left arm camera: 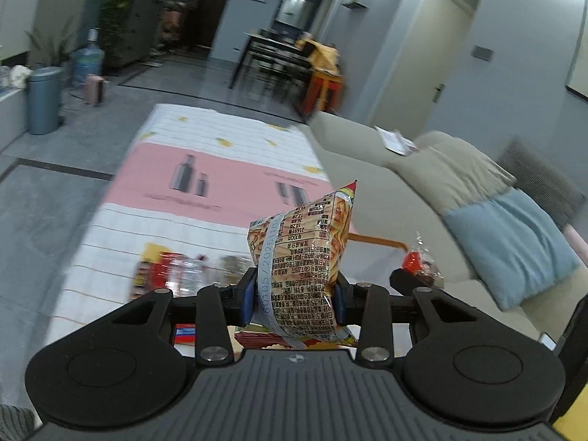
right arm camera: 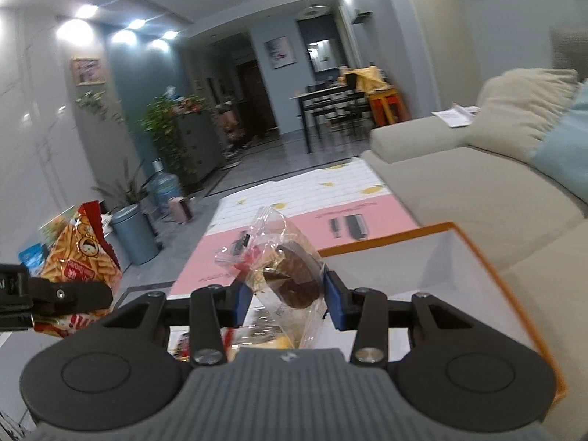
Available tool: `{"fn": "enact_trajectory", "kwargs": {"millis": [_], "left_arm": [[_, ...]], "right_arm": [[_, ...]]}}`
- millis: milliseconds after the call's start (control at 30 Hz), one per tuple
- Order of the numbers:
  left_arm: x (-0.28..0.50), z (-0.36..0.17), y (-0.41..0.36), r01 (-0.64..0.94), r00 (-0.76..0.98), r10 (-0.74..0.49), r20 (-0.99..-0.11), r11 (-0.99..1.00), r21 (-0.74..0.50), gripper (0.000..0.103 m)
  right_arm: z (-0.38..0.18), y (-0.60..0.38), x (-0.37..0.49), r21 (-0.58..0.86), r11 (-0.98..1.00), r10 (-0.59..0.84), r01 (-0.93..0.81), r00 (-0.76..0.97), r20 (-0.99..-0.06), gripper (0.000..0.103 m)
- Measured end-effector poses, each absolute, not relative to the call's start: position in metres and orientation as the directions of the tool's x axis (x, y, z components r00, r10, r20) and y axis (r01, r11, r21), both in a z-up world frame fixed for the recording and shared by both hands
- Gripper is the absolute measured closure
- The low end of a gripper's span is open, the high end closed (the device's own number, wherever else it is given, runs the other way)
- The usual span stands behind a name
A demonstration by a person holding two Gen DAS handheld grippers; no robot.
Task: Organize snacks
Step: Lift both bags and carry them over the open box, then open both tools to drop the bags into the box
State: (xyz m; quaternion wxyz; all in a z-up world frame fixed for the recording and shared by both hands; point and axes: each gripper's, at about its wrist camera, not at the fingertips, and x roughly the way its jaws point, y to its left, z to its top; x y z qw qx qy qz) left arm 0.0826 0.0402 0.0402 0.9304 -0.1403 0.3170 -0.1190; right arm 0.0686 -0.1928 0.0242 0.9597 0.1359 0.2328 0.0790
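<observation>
Chip bag [left arm camera: 305,264] upright between the left gripper [left arm camera: 296,299] fingers, above a floor mat [left arm camera: 205,183]. Cookie packet [right arm camera: 286,275] between the right gripper [right arm camera: 288,299] fingers, over a box [right arm camera: 477,242]. Sofa [right arm camera: 459,180] right of mat and box.

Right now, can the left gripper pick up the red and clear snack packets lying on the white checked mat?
Probably not yet. The left gripper is shut on a yellow fries bag, so its jaws are occupied; the snack packets lie on the mat unobstructed.
</observation>
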Motion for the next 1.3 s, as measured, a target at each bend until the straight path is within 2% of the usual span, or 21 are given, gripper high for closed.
{"fn": "enact_trajectory", "kwargs": {"millis": [367,567,767,1033,1167,1233,1300], "left_arm": [[0.104,0.002,-0.051,0.295,0.642,-0.432,-0.633,0.902,-0.316,0.059],[0.115,-0.022,-0.080,0.308,0.597,-0.422,-0.683,0.906,-0.290,0.059],[0.128,-0.038,-0.098,0.279,0.585,-0.372,-0.721,0.927,-0.253,0.059],[0.134,-0.048,-0.102,0.247,0.578,-0.328,-0.747,0.943,-0.222,0.058],[0.133,-0.048,-0.101,0.256,0.587,-0.316,-0.746,0.946,-0.199,0.031],[0.130,-0.046,-0.099,0.251,0.609,-0.302,-0.734,0.950,-0.183,0.025],[0.128,-0.041,-0.096,0.249,0.620,-0.301,-0.725,0.951,-0.182,0.023]], "right_arm": [[-0.015,-0.267,0.092,0.324,0.938,0.112,0.127,0.771,-0.627,0.062],[-0.026,-0.277,0.094,0.268,0.950,0.061,0.158,0.748,-0.660,0.062],[-0.041,-0.293,0.106,0.372,0.907,0.133,0.199,0.704,-0.698,0.062],[-0.040,-0.293,0.099,0.365,0.908,0.124,0.204,0.703,-0.700,0.062],[-0.042,-0.291,0.098,0.359,0.909,0.118,0.213,0.694,-0.711,0.062],[-0.042,-0.290,0.100,0.357,0.908,0.114,0.220,0.690,-0.715,0.062],[-0.043,-0.290,0.102,0.356,0.909,0.117,0.216,0.688,-0.716,0.062]]}}
